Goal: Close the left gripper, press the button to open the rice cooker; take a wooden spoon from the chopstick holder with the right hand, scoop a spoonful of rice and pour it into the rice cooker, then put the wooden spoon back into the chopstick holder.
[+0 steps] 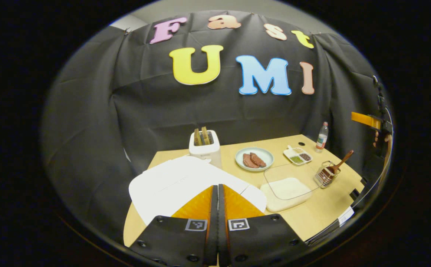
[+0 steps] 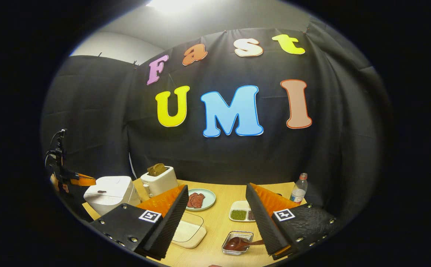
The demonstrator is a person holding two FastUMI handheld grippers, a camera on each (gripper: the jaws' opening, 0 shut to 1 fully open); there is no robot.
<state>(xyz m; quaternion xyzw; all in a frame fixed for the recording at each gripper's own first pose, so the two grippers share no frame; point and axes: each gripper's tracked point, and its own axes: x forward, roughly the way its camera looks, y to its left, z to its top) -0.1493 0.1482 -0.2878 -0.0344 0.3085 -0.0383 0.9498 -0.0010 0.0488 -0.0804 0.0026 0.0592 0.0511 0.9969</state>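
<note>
A black cloth wall closes in the booth behind a pale wooden desk point(image 1: 326, 207). In the left gripper view, the left claw point(image 1: 217, 189) has its fingers pressed together, poised over the closed lid of the white rice cooker point(image 1: 171, 185) at the desk's near left corner; the fingers hide the lid's front part, so the button cannot be made out. Behind the cooker, at the far edge, stands a white toaster point(image 1: 205, 147) with two slices of bread in its slots. Toward the middle lie a pale green plate of brownish slices point(image 1: 254, 158) and a small white divided dish point(image 1: 298, 155); a clear plastic bottle point(image 1: 322, 137) stands at the far right corner. Near the right edge a clear rectangular container of white rice point(image 1: 286, 191) sits just beside the wire chopstick holder point(image 1: 326, 174), in which the wooden spoon point(image 1: 339, 163) leans, handle up and to the right.

In the right gripper view, the right claw point(image 2: 217, 218) hangs spread wide above the desk, apart from everything; its right finger covers the spoon's handle, and only the bowl is clear inside the holder. The other claw appears at the far left, too small to judge.
</note>
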